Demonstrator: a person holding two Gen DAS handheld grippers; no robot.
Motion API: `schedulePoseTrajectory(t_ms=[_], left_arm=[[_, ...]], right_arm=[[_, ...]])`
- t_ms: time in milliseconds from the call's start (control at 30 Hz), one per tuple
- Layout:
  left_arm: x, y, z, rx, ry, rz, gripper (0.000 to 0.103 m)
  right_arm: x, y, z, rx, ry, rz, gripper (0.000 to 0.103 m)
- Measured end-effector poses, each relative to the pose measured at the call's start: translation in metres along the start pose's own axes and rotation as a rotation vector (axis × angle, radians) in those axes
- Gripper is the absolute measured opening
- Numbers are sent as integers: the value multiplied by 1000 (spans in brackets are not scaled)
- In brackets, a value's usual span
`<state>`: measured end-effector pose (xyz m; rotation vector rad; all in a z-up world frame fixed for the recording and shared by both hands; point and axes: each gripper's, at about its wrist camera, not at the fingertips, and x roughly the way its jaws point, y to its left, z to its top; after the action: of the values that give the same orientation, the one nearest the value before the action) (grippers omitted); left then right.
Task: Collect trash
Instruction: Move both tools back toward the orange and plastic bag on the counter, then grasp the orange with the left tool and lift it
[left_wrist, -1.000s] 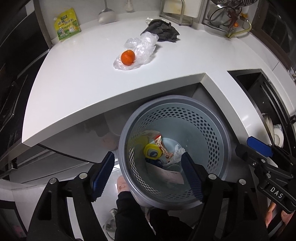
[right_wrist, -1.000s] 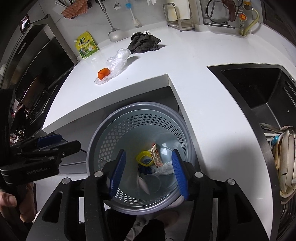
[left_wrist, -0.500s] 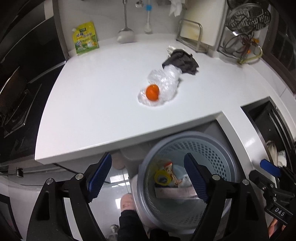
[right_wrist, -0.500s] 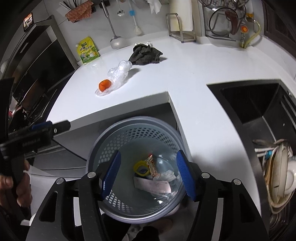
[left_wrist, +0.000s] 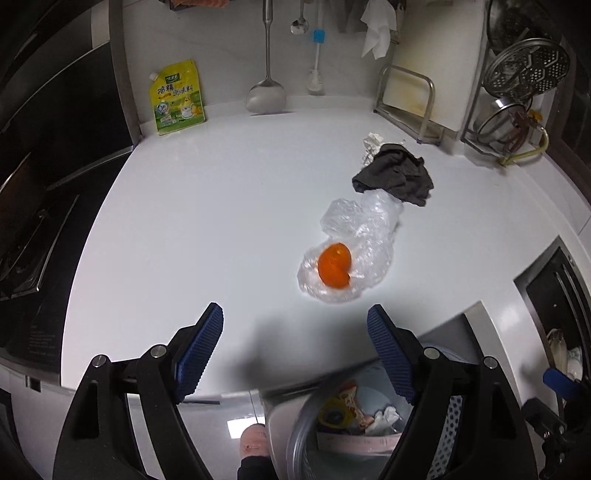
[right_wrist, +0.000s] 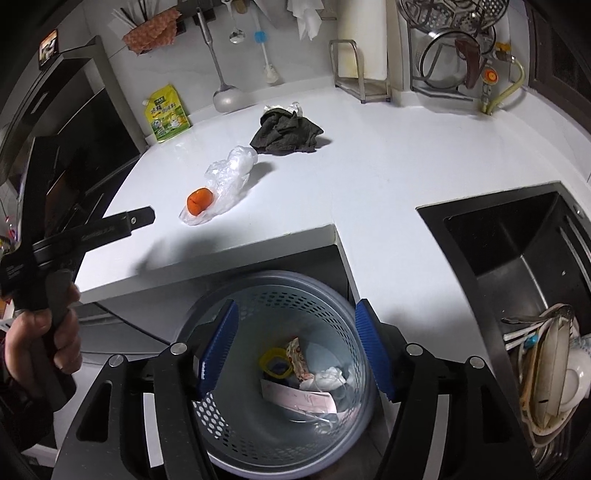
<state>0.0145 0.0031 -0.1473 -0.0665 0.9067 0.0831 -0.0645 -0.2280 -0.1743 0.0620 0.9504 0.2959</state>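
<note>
Orange peel (left_wrist: 334, 264) on clear plastic bag (left_wrist: 360, 236): light, crinkly, slippery; best pinched at bunched film. Left gripper (left_wrist: 295, 352) spread, empty; right gripper (right_wrist: 295, 347) opening, empty, over basket (right_wrist: 332, 295).

Dim cool light, soft shadows, dark fisheye-warped corners, sharp centre

Orange peel (left_wrist: 334, 265) on crumpled clear bag (left_wrist: 354, 242), countertop; perforated grey bin (right_wrist: 280, 373) holds wrappers.

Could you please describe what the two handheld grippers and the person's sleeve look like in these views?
Both the left gripper and right gripper have black angular arms with silver screws and blue ridged pads. Pale lettering marks the left gripper's side in the right wrist view. A dark sleeve shows by the left hand.
</note>
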Motion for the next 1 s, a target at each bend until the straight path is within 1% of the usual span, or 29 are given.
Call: schedulePoseTrajectory(t_ms=[100, 200, 333, 500, 567, 600, 633, 667, 700, 733, 767, 1000], left_arm=[[17, -1, 8, 3, 3, 2, 79], [31, -5, 15, 28, -2, 7, 79], [47, -8, 23, 42, 5, -12, 78], [61, -13, 25, 62, 15, -18, 69], [66, -15, 25, 78, 25, -18, 60], [68, -16, 24, 83, 27, -20, 58], [68, -17, 24, 88, 27, -26, 53], [68, -18, 24, 94, 25, -33, 44], [68, -19, 24, 99, 24, -40, 40], [68, -20, 24, 104, 26, -49, 33], [68, -20, 25, 104, 30, -57, 22], [63, -7, 35, 85, 43, -122, 18]], right_arm=[[10, 1, 3, 13, 12, 2, 63], [15, 3, 4, 27, 17, 4, 63], [24, 5, 7, 44, 30, -3, 63], [34, 1, 10, 78, 42, -16, 63], [38, -1, 12, 90, 46, -21, 63], [39, -1, 13, 96, 45, -23, 63], [40, -1, 14, 100, 44, -24, 63], [41, -1, 16, 103, 43, -23, 63], [42, 0, 17, 105, 43, -23, 63], [43, 0, 18, 107, 42, -22, 63], [45, 0, 20, 110, 41, -19, 63], [56, 12, 37, 121, 21, 14, 63]])
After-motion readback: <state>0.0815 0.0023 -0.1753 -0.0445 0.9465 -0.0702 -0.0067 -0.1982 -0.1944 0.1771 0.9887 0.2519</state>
